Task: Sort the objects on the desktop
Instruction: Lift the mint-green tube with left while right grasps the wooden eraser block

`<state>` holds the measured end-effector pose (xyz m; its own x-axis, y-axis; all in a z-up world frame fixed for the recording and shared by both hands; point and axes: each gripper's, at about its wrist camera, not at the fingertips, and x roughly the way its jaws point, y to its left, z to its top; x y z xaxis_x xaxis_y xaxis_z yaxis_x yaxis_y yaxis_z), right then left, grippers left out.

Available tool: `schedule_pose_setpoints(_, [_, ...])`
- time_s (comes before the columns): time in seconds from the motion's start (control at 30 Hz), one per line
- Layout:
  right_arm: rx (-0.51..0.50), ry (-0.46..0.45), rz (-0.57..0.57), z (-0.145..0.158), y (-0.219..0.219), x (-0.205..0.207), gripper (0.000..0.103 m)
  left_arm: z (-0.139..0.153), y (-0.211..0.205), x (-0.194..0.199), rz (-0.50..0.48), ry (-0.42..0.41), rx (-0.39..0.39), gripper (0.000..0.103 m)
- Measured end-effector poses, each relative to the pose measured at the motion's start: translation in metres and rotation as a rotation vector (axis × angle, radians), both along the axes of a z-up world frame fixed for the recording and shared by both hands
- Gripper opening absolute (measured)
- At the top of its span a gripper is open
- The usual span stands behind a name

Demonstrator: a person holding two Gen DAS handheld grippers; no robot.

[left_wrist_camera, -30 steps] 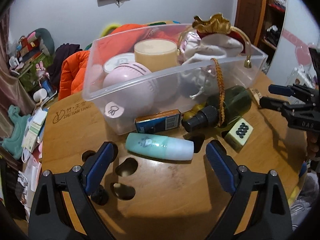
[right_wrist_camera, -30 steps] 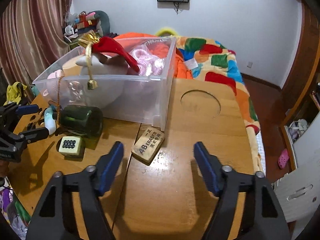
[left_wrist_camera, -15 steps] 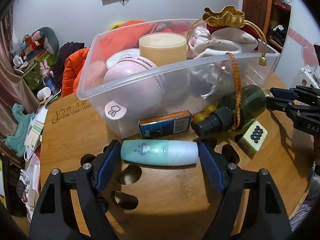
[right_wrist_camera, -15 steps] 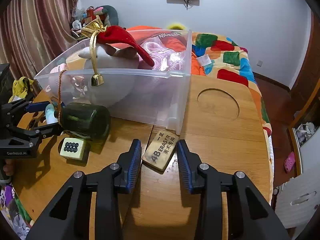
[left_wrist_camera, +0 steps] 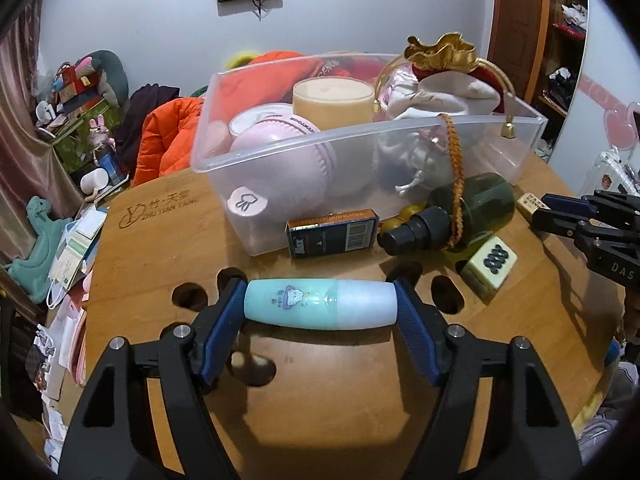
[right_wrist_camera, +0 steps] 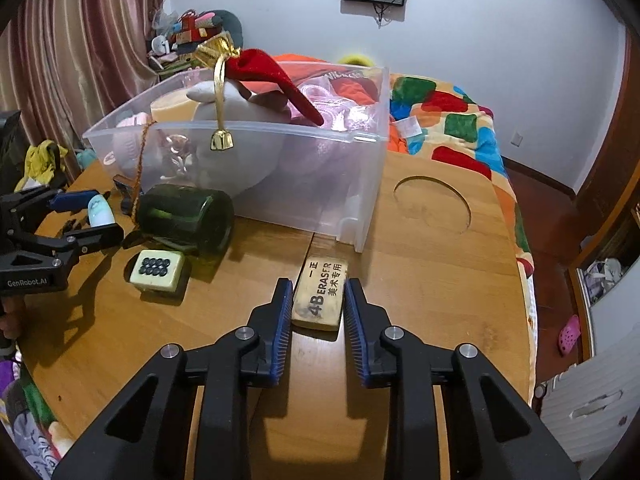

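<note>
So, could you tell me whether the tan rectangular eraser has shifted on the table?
No; the tan rectangular eraser lies just off the clear plastic bin's corner, as before.

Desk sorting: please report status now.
Left hand-held gripper closing on mint tube. Right hand-held gripper closing on eraser. Both on table; nothing blocking.

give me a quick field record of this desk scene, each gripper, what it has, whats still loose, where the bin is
left gripper: has just been closing, fingers on both ends of the teal tube, lying on the table
right gripper: has just been closing, fingers on both sides of the eraser
still loose: green bottle, tile, small box
bin: clear plastic, behind the loose items, already holding a ball and a plush toy
</note>
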<state>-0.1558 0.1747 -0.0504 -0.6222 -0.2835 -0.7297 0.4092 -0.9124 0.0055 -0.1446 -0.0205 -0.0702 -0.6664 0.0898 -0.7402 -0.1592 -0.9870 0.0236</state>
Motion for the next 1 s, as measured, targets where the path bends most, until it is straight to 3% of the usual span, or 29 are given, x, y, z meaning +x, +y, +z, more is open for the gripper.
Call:
schedule_pose_setpoints(0.47, [-0.099,0.030,0.006,0.020,0.005,0.016,0.022,0.027,-0.015,0.023,0.064,0.100,0.031,0.073])
schedule_pose_setpoints(0.5, [-0.102,0.036,0.006,0.022,0.005,0.017,0.018,0.030,-0.015,0.024,0.066,0.110,0.033,0.073])
schedule_pose_setpoints(0.53, [-0.106,0.038,0.012,0.025,0.004,0.018,0.005,0.032,-0.015,0.025,0.065,0.116,0.034,0.073])
schedule_pose_setpoints(0.8, [-0.079,0.049,0.036,0.035,-0.003,0.014,0.006,0.047,-0.016,0.023,0.053,0.162,0.061,0.073])
schedule_pose_setpoints(0.9, [-0.093,0.026,0.030,0.030,0.004,0.016,0.010,0.047,-0.014,0.023,0.041,0.154,0.076,0.073])
schedule_pose_setpoints(1.0, [-0.067,-0.024,0.026,0.016,0.008,0.017,0.030,0.044,-0.008,0.027,0.024,0.152,0.080,0.073])
